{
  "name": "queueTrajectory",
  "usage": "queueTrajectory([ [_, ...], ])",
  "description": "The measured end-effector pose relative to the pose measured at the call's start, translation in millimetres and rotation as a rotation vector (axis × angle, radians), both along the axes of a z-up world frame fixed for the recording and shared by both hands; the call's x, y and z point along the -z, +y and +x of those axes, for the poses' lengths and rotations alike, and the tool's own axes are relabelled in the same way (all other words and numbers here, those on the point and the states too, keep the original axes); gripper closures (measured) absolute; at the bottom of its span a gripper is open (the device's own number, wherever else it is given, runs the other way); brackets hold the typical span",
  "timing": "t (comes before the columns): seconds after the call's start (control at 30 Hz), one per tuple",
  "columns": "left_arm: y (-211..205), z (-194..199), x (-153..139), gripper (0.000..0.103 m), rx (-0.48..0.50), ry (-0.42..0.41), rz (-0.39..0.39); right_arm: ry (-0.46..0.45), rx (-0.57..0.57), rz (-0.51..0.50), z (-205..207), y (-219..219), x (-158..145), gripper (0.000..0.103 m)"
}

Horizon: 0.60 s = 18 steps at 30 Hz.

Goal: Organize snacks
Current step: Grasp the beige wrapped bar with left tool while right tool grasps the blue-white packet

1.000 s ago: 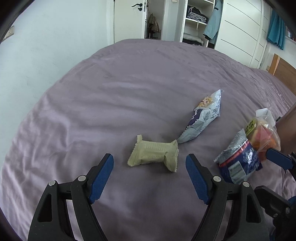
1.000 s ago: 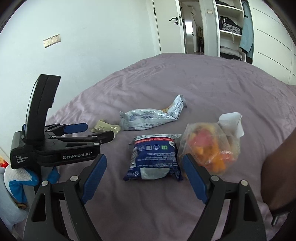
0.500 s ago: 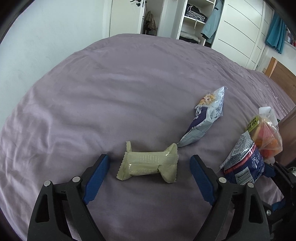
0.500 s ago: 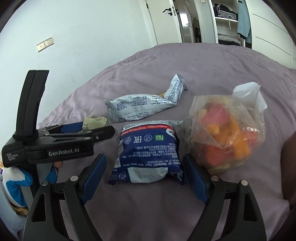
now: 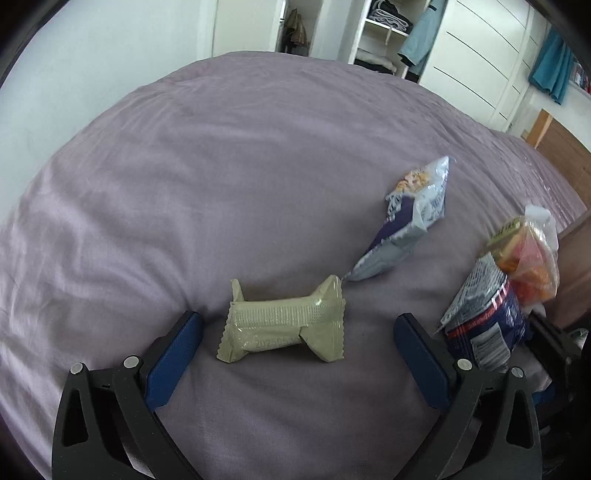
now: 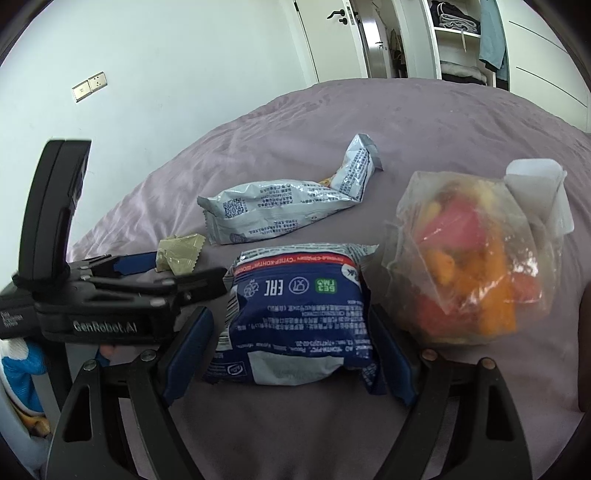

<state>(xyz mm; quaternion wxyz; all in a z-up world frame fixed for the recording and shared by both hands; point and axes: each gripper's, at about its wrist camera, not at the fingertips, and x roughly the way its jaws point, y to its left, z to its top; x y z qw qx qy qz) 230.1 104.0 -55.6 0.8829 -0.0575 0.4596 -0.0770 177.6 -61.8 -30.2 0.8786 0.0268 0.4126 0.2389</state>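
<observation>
The wrinkled mauve cloth bedspread [image 5: 221, 177] looks soft and matt. The small olive-green foil-like wrapper [image 5: 284, 325] has a dull sheen and crimped ends. The long silver-white plastic packet [image 6: 284, 210] is crinkly and glossy, as is the dark blue printed plastic pack [image 6: 299, 314]. The clear thin plastic bag [image 6: 469, 258] is filmy and shiny.

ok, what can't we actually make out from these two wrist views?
- Green packet, right view: mostly hidden behind the left gripper.
- Clear bag, left view: contents blurred, lower part behind the blue packet.
- Right gripper, right view: whether its pads touch the blue packet between them is unclear.
- White packet: print too small to read.
- Closet shelves: cut off by the frame edge.
</observation>
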Motion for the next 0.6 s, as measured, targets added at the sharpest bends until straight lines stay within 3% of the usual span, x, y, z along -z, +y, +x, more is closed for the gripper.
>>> queueTrajectory([
  [0.13,9,-1,-3,0.006,-0.05,-0.03,-0.055,-0.017,0.001,-0.034,-3,5,2,0.0],
  [0.3,20,-7,-2,0.028,-0.093,-0.063,-0.075,-0.045,0.012,-0.063,-7,9,2,0.007],
  [0.43,22,-10,0,0.039,-0.095,-0.079,-0.073,-0.057,0.015,-0.071,-9,11,3,0.01],
  [0.5,24,-11,0,0.05,-0.104,-0.08,-0.078,-0.058,0.016,-0.074,-9,11,4,0.012],
  [0.6,25,-10,0,0.055,-0.108,-0.082,-0.082,-0.055,0.013,-0.08,-9,12,7,0.012],
])
